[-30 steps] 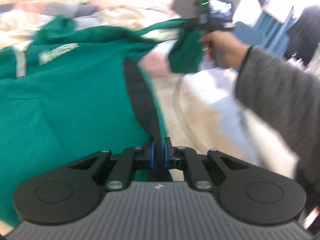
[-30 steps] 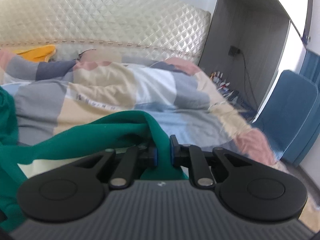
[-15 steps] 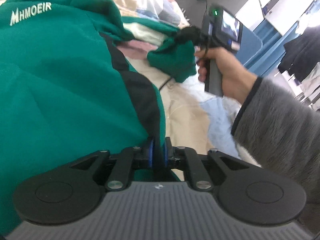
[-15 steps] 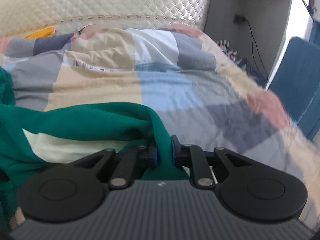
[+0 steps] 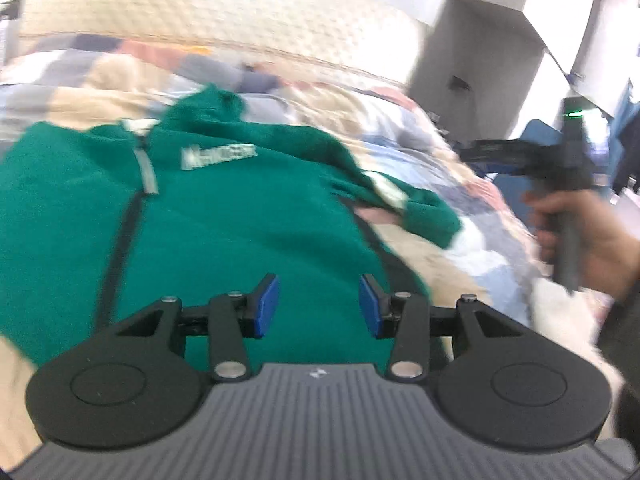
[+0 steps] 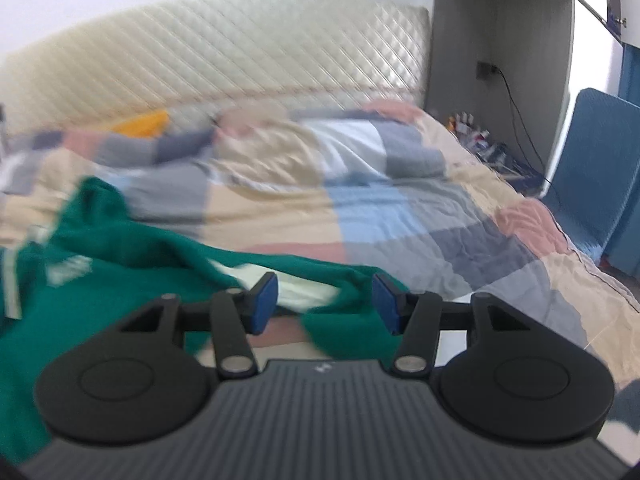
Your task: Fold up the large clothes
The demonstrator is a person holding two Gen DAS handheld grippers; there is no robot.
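A patchwork quilt (image 6: 400, 216) is covering the bed before us. On it our green jacket (image 5: 224, 216) is lying, collar toward the headboard (image 6: 240, 60), sleeve (image 6: 344, 304) trailing right. Our left gripper (image 5: 319, 306) and right gripper (image 6: 324, 302) are opening, gripping nothing.

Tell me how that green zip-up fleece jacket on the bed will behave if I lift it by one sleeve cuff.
The green zip-up fleece jacket will probably go floppy: it lies in soft creases on the patchwork quilt. Lifted by the sleeve cuff alone, the wide body would likely trail and drag. The fuzzy cloth should not slip much between blue pads.
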